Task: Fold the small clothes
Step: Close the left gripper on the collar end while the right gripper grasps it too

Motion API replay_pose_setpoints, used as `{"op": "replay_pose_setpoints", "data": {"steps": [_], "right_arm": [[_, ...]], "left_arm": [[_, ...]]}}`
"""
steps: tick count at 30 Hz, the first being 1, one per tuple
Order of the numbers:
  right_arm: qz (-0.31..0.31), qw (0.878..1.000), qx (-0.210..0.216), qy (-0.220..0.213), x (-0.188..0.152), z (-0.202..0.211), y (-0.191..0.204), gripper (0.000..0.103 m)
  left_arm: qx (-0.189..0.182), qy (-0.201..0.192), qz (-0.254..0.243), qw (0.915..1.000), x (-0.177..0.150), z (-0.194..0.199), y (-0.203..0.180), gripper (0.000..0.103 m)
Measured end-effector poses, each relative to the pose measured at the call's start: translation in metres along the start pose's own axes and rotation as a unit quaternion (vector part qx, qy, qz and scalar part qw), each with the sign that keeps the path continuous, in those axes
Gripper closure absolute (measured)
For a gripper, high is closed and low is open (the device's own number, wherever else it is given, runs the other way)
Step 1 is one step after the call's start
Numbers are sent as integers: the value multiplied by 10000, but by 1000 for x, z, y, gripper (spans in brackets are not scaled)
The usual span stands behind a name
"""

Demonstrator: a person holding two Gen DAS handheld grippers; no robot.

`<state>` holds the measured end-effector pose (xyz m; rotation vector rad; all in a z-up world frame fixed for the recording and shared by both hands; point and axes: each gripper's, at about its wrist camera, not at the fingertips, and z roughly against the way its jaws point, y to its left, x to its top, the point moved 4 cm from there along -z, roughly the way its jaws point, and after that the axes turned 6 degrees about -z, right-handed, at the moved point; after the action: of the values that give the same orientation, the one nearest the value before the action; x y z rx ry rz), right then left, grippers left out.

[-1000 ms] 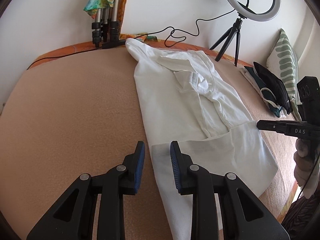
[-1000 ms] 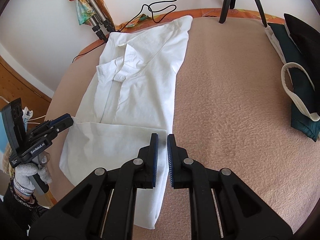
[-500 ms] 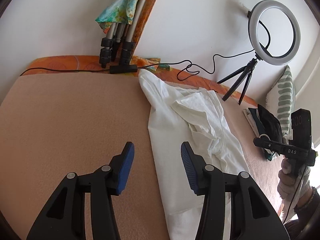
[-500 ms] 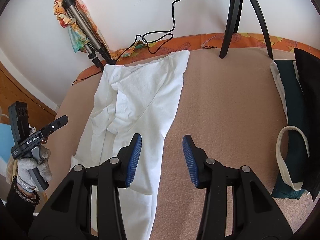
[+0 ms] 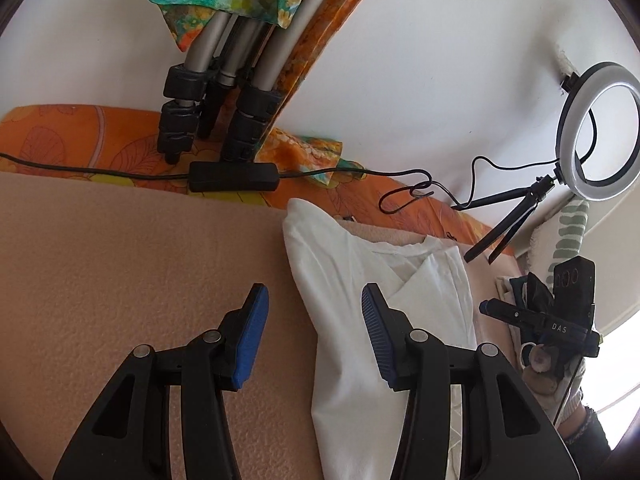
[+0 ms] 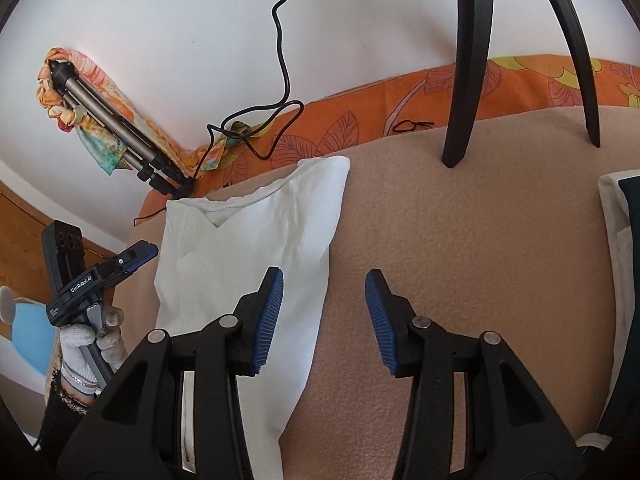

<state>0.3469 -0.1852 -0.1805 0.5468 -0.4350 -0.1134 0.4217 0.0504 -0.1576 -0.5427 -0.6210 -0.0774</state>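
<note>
A white shirt [image 5: 348, 280] lies lengthwise on the tan blanket [image 5: 120, 272], sleeves folded in; it also shows in the right wrist view [image 6: 248, 240]. My left gripper [image 5: 310, 332] is open and empty, straddling the shirt's left edge near its upper part. My right gripper [image 6: 324, 320] is open and empty, straddling the shirt's right edge. Each gripper shows in the other's view: the right one [image 5: 536, 316] beyond the shirt's right side, the left one [image 6: 100, 280] beyond its left side.
Folded tripod legs [image 5: 208, 112] with a colourful cloth and a black cable box [image 5: 234, 176] stand at the bed's head. A ring light on a small tripod [image 5: 596, 132] stands at the right; its legs [image 6: 472, 80] are close ahead. Dark folded clothes [image 6: 628, 280] lie right.
Both grippers opened, letting go of the shirt's lower hem, and moved forward along the shirt towards its collar end.
</note>
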Motion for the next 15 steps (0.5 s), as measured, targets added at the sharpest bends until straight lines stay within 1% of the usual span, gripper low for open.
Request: {"op": "replay_pose_setpoints", "data": {"steps": [3,6,7,10,11,12,13,14,15], "right_arm": [[-106,9999,69,-3,10,-11,-6,58],[-180,9995,255,-46,20,-16,-7,58],[-201,9993,297,-50,23,-17,-7,58],[-198,9992,336,-75,30,-28,-6,58],[-177,9992,349,-101,32,-30,-4,58],[-147,9991,378,-104,34,-33,-2,58],[-112,9990,412,-85,35,-36,0,58],[-90,9990,428,-76,36,-39,3,61],[-70,9991,423,-50,36,-41,5,78]], "left_arm": [[-28,42,86,10000,7,-13,7,56],[-209,56,164,9996,15,-25,9,56],[-241,70,145,9996,16,-28,8,56],[-285,41,-17,9996,23,-38,3,60],[-336,59,-74,9994,25,-42,1,76],[-287,66,-156,9994,26,-44,-2,94],[-259,57,-239,9994,27,-45,-5,99],[-287,37,-310,9991,29,-45,-9,99],[-387,-19,-386,9985,31,-42,-14,99]]}}
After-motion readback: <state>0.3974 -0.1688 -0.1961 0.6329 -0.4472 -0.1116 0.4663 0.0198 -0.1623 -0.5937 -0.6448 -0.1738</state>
